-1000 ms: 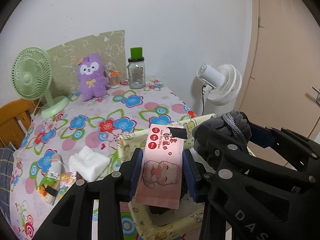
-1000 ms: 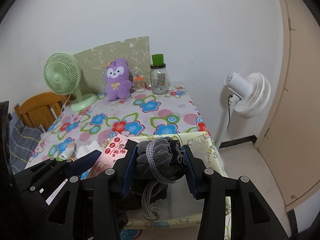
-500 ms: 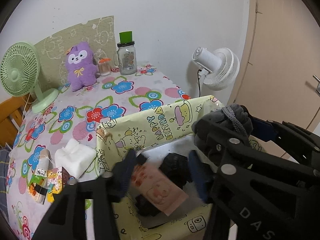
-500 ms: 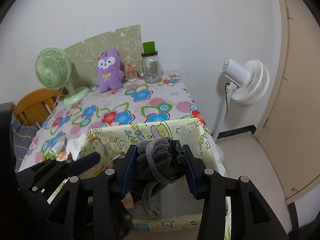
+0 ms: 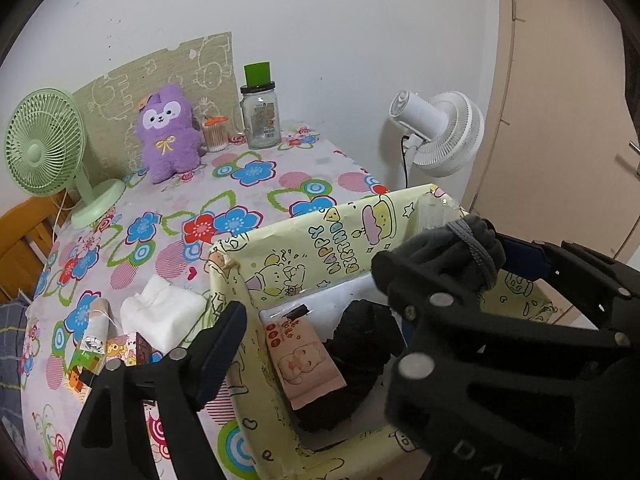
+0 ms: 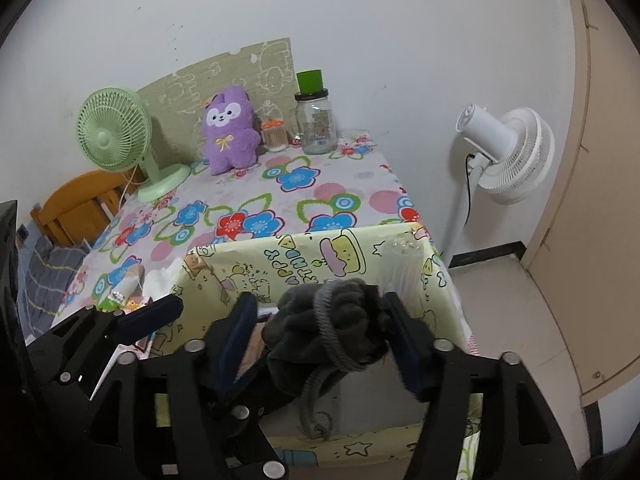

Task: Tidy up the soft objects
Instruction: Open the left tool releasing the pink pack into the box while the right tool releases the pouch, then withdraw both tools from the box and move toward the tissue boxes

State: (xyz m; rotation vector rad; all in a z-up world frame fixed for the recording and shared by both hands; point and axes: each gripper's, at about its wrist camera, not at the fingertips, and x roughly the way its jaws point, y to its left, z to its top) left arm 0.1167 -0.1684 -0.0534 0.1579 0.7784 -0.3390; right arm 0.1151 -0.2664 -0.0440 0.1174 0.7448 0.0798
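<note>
On the flowered tablecloth (image 5: 248, 184), the yellow box (image 5: 320, 240) already holds our wipes pack (image 5: 304, 356), dropped by the opening left gripper (image 5: 316, 320). Above the box, our right gripper (image 6: 320, 328), jaws just parting, barely touches the grey pouch (image 6: 332, 328); the white tissue pack (image 5: 160, 316) beside the box remains.

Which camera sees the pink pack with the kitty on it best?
The left wrist camera. There the wipes pack lies in full view inside the yellow box, leaning on something dark. The right wrist camera shows only a pink sliver of it behind the tongs and the grey pouch.
</note>
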